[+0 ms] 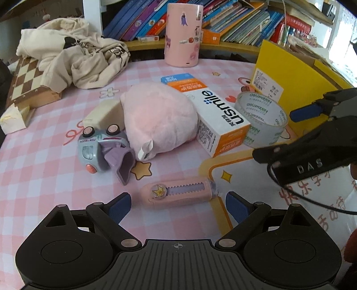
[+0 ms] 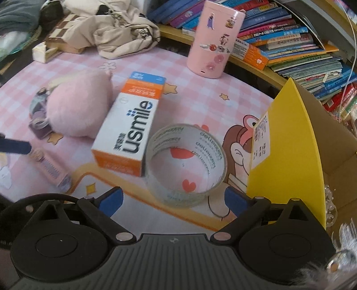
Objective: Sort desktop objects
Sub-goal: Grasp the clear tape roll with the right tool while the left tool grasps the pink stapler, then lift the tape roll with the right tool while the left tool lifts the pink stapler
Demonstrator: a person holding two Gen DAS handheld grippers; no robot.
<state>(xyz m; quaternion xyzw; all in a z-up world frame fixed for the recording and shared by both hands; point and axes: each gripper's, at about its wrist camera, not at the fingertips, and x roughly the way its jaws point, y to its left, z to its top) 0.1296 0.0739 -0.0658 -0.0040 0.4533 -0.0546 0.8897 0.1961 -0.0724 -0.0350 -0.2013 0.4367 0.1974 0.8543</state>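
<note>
On the pink checked mat (image 1: 44, 169) lay 1 pink plush toy (image 1: 158, 120), 1 white-and-orange box (image 1: 214, 116), 1 roll of clear tape (image 1: 261, 120), 1 pink retractable knife (image 1: 178, 194) with a crown sticker, 1 grey toy car (image 1: 100, 149) and 1 cream block (image 1: 102, 114). At the top centre of the left wrist view stood 1 pink cylinder (image 1: 183, 33) covered with stickers. 1 chessboard (image 1: 29, 80) and 1 crumpled cream garment (image 1: 73, 58) filled the upper left, and 1 yellow cardboard box (image 1: 290, 80) stood at the right edge, with a row of books (image 1: 234, 20) behind it.

The left gripper (image 1: 178, 206) pointed steeply down at the mat from the bottom of its frame, its 2 blue pads spread wide to either side of the pink knife without touching it. The right gripper (image 2: 174, 199) tilted down the same way, its 2 pads also held wide apart. In its view the tape roll (image 2: 186, 165) sat just ahead of them at lower centre, between the white-and-orange box (image 2: 131, 131) and the yellow box (image 2: 287, 151), and was not pressed by either pad. From the left wrist view the right gripper showed at the right edge, beside the tape.

The box read "usmile" in dark letters; the tape's inner band repeated "delipizen". The right gripper's black housing bore "DAS". The yellow box carried a white printed label too small to read.
</note>
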